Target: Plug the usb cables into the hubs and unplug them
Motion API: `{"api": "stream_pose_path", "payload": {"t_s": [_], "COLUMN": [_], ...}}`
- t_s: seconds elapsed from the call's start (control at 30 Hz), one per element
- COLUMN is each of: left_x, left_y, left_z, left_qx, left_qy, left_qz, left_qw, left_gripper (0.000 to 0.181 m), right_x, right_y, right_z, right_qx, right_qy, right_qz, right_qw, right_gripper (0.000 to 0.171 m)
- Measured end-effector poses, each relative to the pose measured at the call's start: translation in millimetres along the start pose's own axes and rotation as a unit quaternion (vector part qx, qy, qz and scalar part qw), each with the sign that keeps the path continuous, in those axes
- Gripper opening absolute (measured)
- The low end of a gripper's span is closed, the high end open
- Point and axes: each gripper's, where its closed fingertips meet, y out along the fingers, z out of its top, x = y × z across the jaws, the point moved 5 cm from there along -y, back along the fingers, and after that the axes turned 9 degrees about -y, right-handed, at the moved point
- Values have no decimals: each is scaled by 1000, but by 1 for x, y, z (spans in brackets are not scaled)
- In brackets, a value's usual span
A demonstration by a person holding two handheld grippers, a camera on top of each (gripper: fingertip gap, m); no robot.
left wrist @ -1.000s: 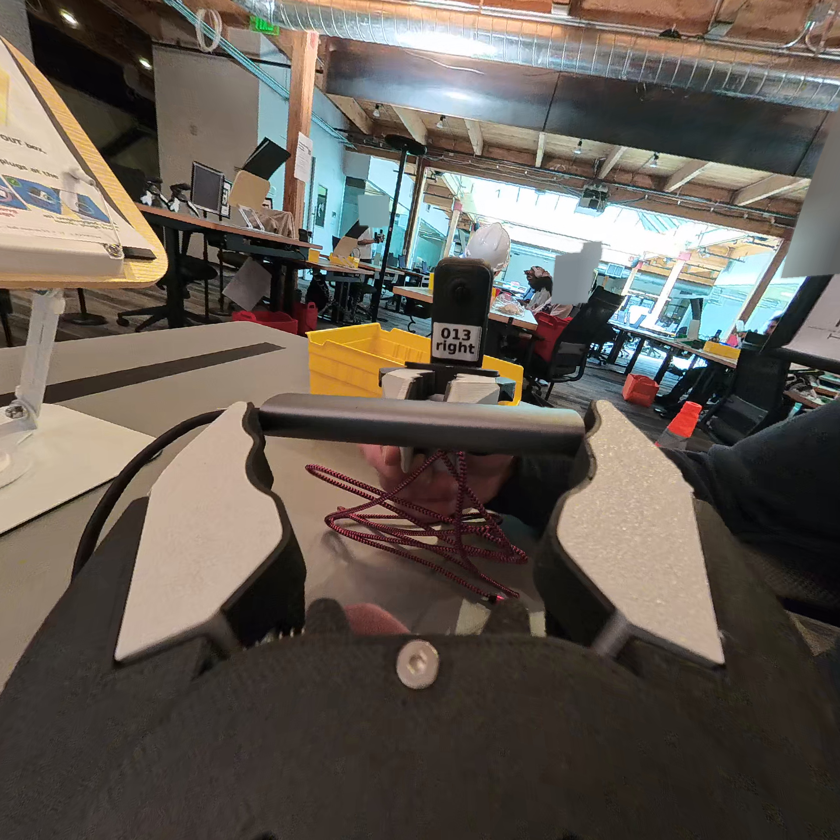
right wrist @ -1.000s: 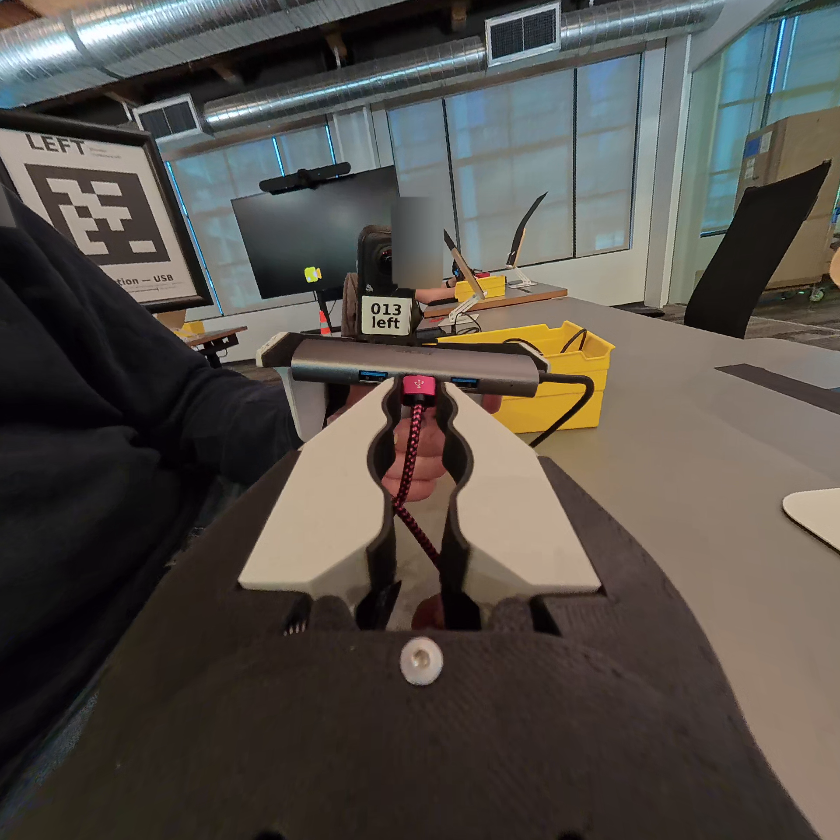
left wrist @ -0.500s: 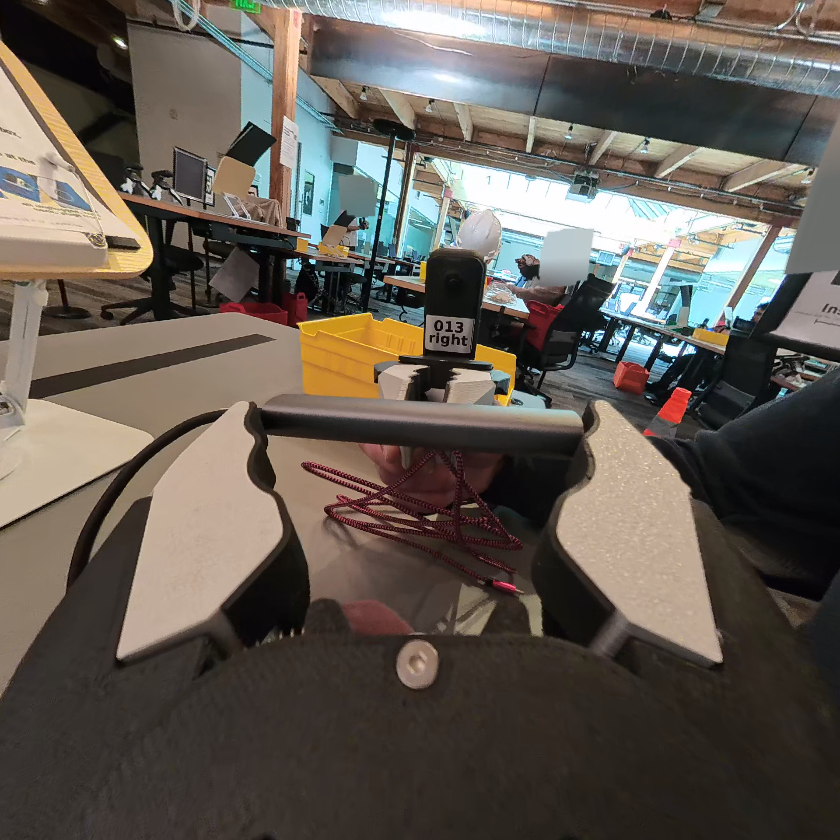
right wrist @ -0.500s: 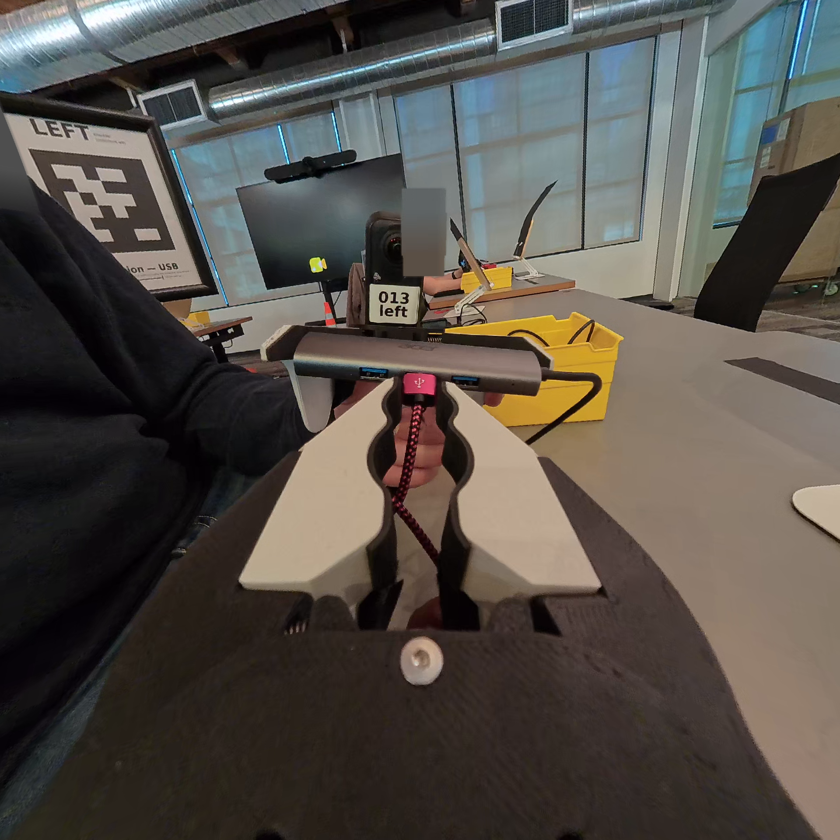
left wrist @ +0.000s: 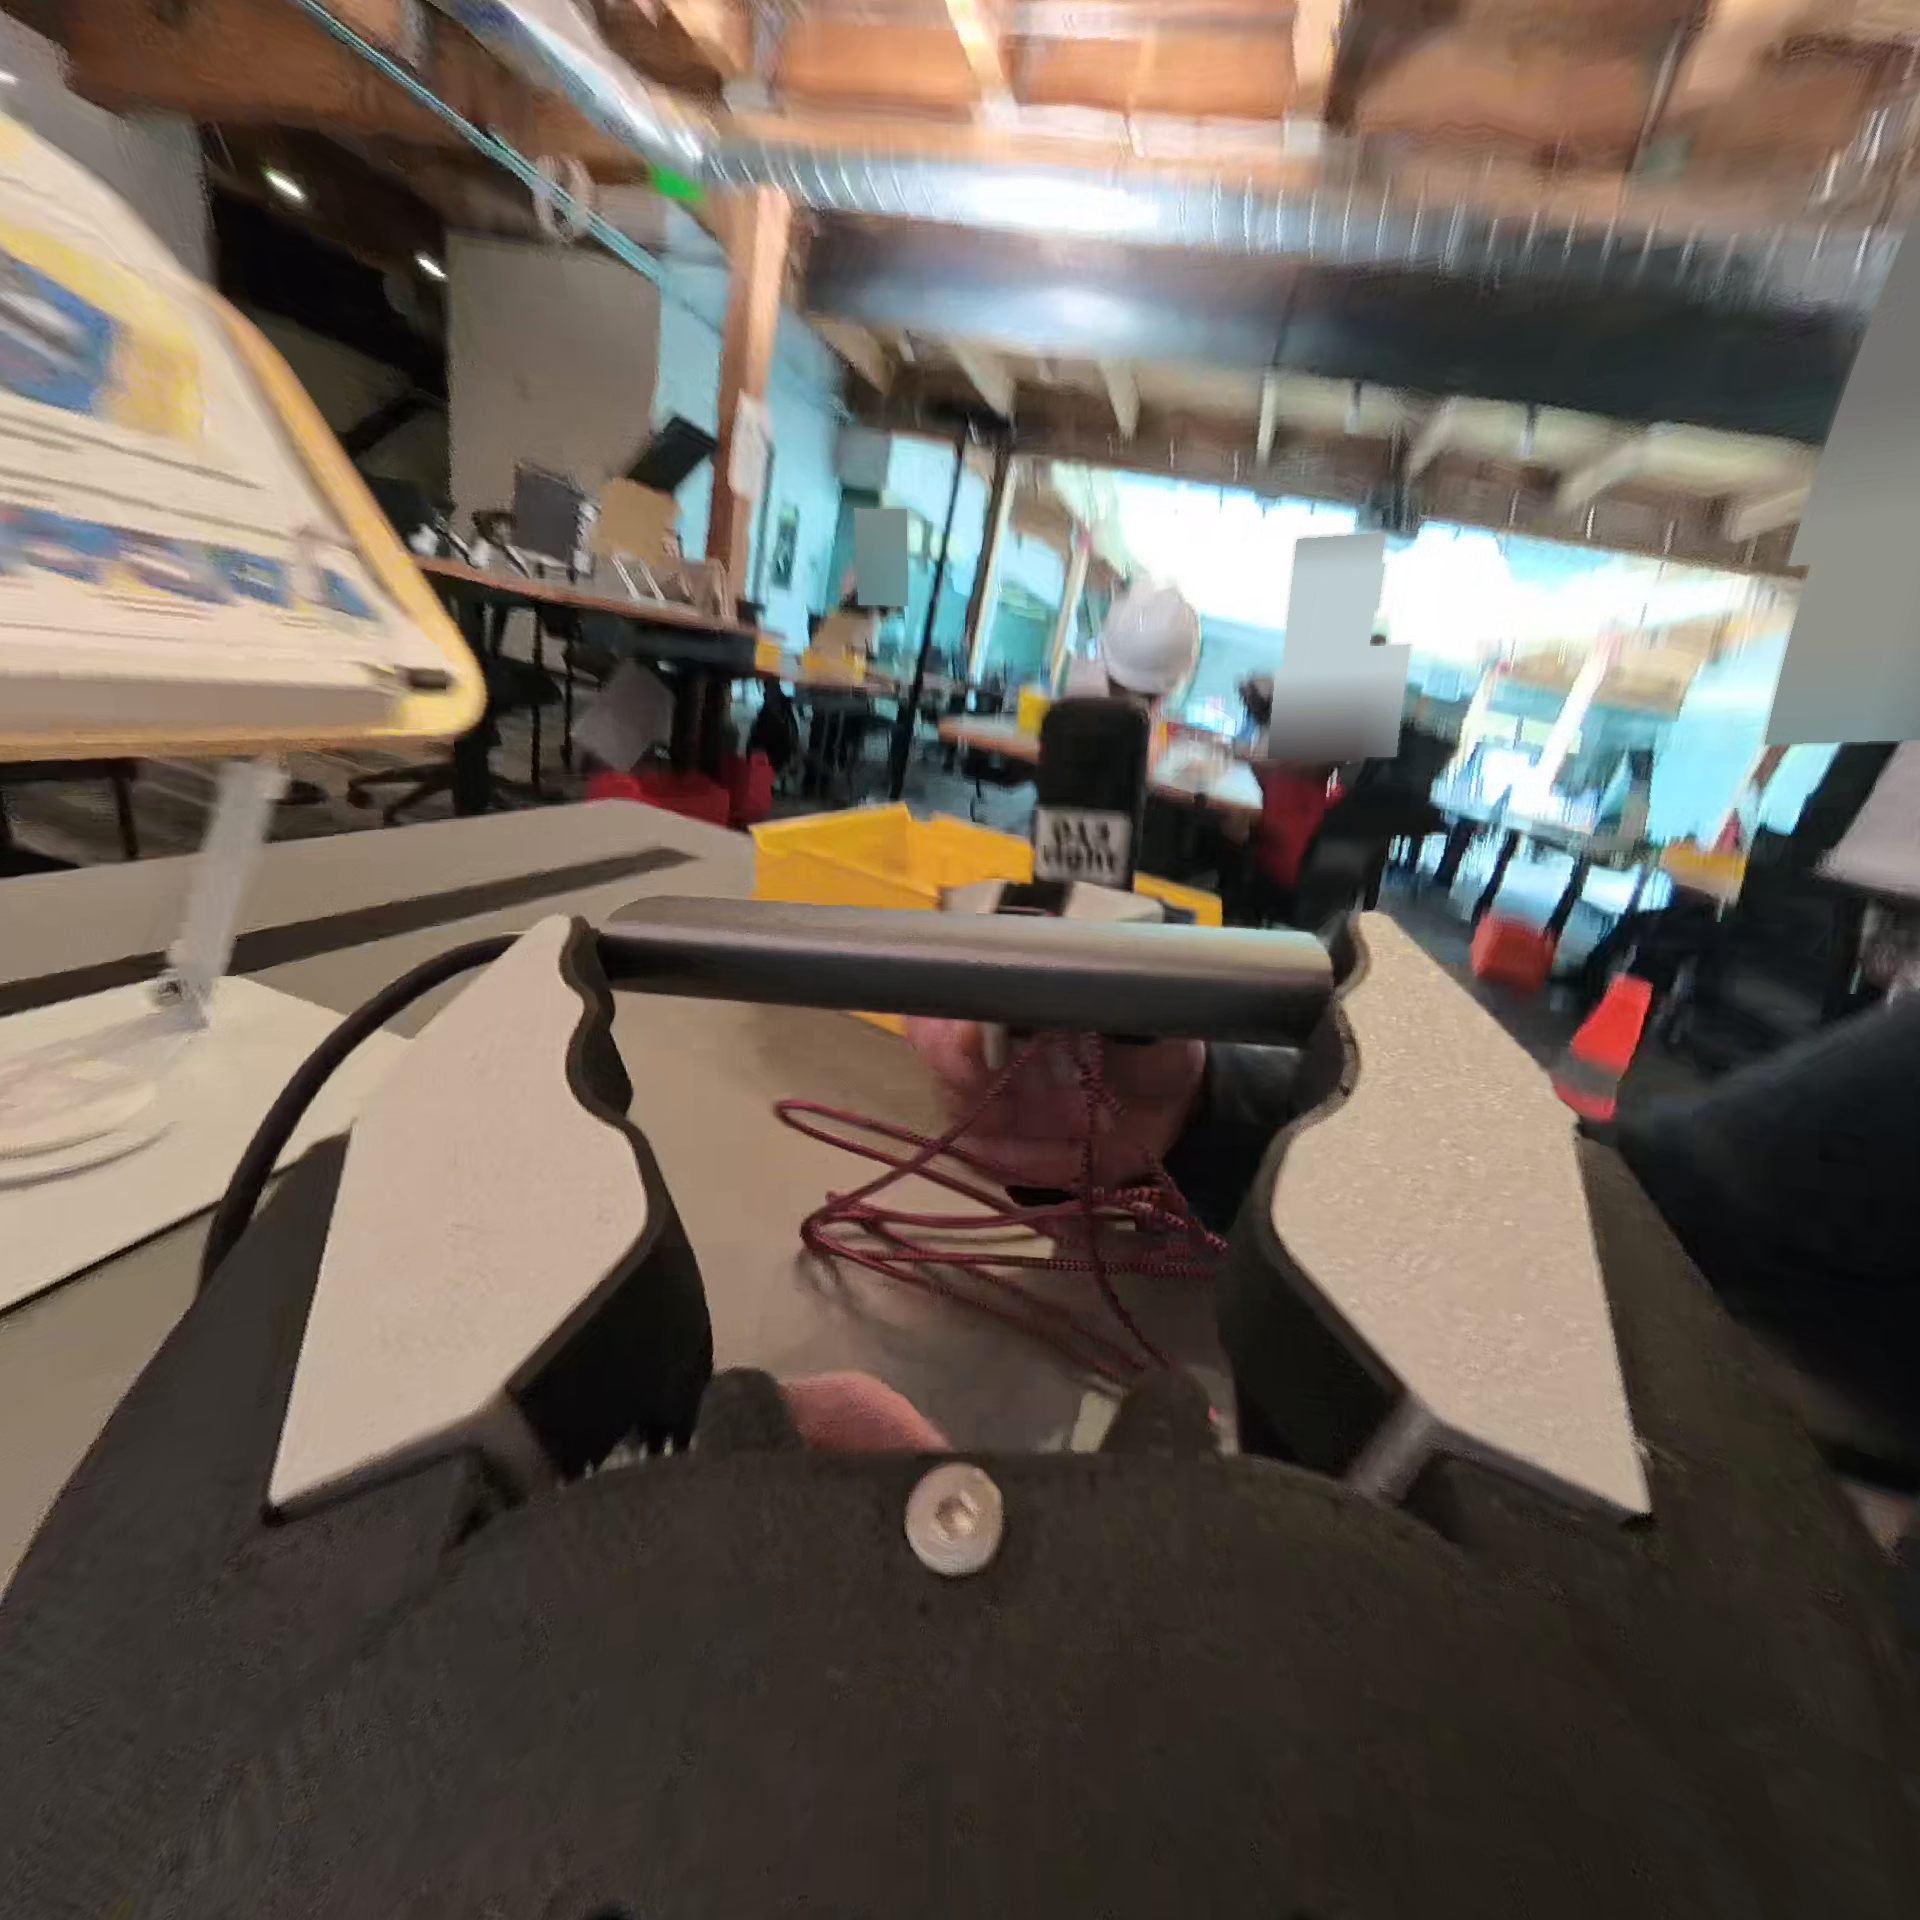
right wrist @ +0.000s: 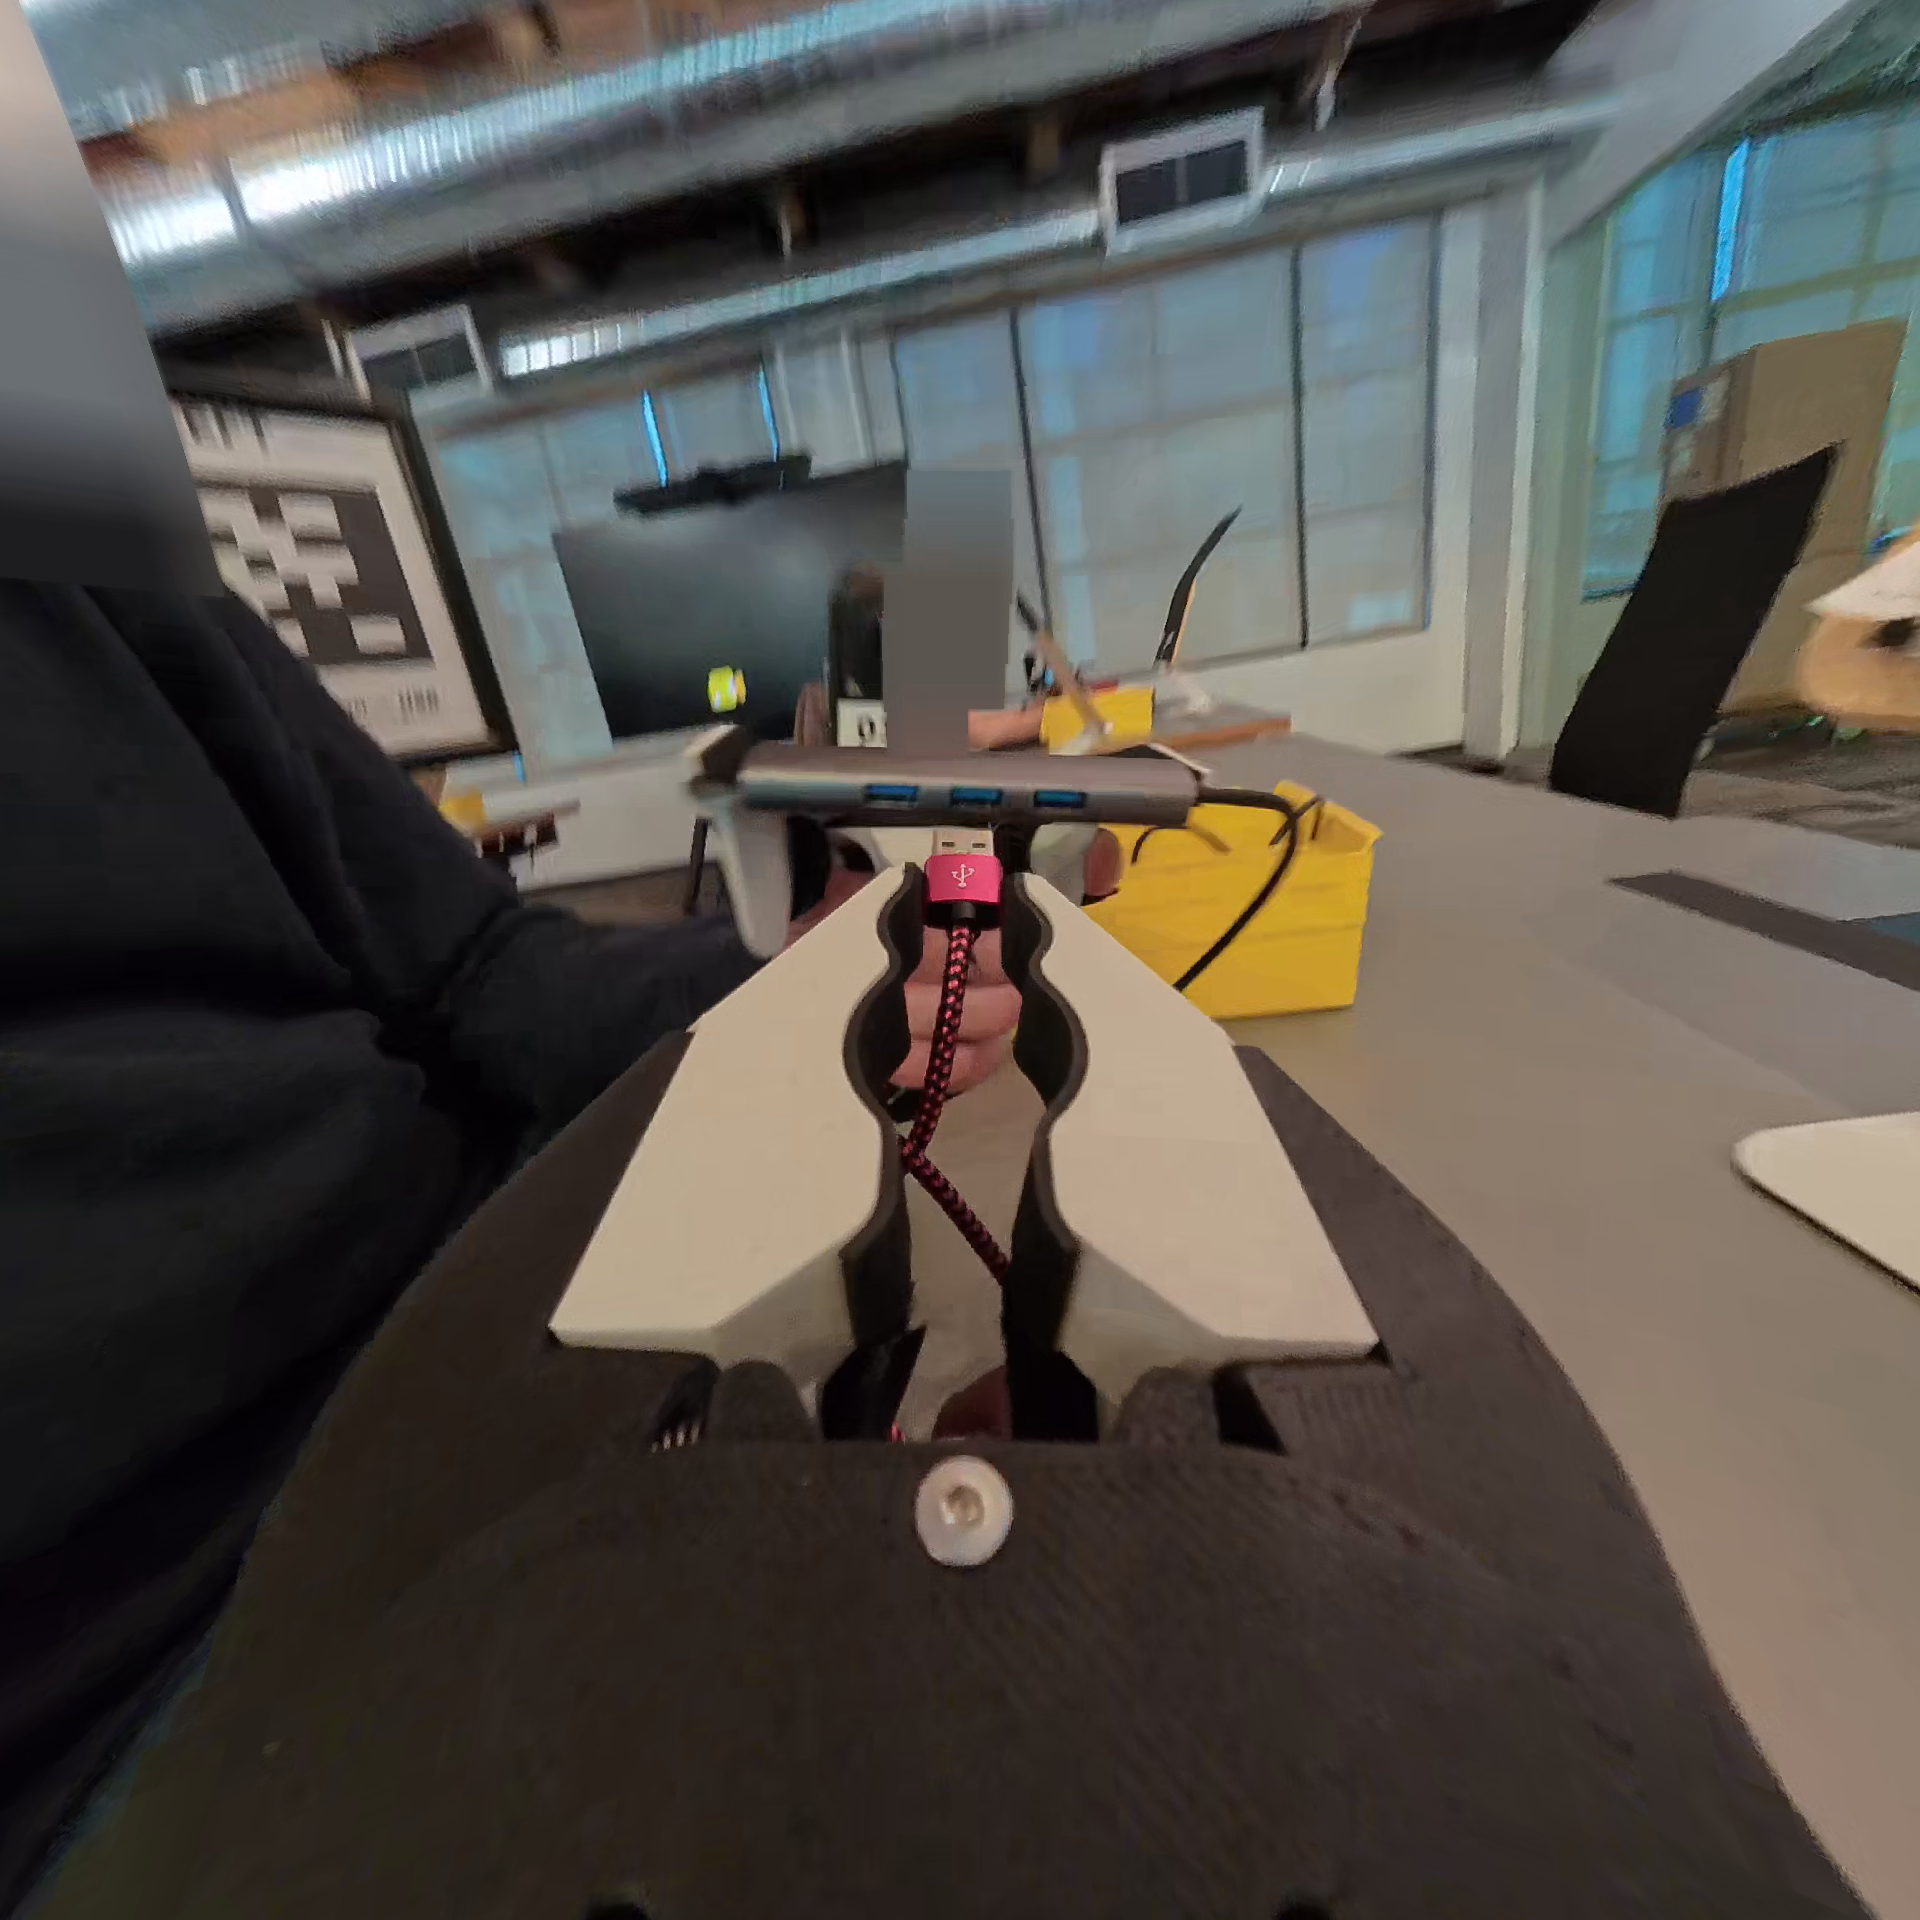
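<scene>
My left gripper [left wrist: 961, 971] is shut on a dark grey USB hub [left wrist: 966, 982], held crosswise between its fingertips above the grey table. The hub's black lead [left wrist: 301, 1081] loops off to the left. In the right wrist view the hub [right wrist: 966, 779] shows three blue ports facing me. My right gripper [right wrist: 961, 883] is shut on the pink USB plug [right wrist: 962, 878] of a red braided cable [right wrist: 940, 1049]. The plug's metal tip is out of the hub, just below the middle port. The cable's slack [left wrist: 997, 1216] lies coiled on the table.
A yellow bin [right wrist: 1247, 914] stands on the grey table [right wrist: 1558, 1039] behind the hub; it also shows in the left wrist view [left wrist: 883, 852]. A white stand base [left wrist: 94, 1101] with a tilted instruction board [left wrist: 156, 540] is at left. A person's dark sleeve [right wrist: 260, 987] fills the left. Tip to tip, the grippers are about 6 centimeters apart.
The pink plug was seated in the hub's middle port; now it is pulled out and the two grippers have drawn apart. Both views are blurred by motion.
</scene>
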Motion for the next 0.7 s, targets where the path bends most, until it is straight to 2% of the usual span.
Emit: {"api": "stream_pose_path", "payload": {"t_s": [0.07, 0.27, 0.7], "left_x": [-10, -13, -20], "left_y": [-17, -14, -33], "left_z": [11, 5, 13], "left_qx": [-5, -19, 4], "left_qy": [17, 23, 21], "left_qz": [16, 26, 40], "left_qw": [1000, 999, 999], "left_gripper": [125, 125, 126], "right_x": [6, 3, 10], "right_y": [-18, 3, -21], "right_z": [5, 19, 179], "right_qx": [-4, -63, -108], "right_qy": [-1, -47, -190], "right_qz": [-22, -53, -204], "right_qw": [1000, 995, 954], "right_gripper": [13, 13, 13]}}
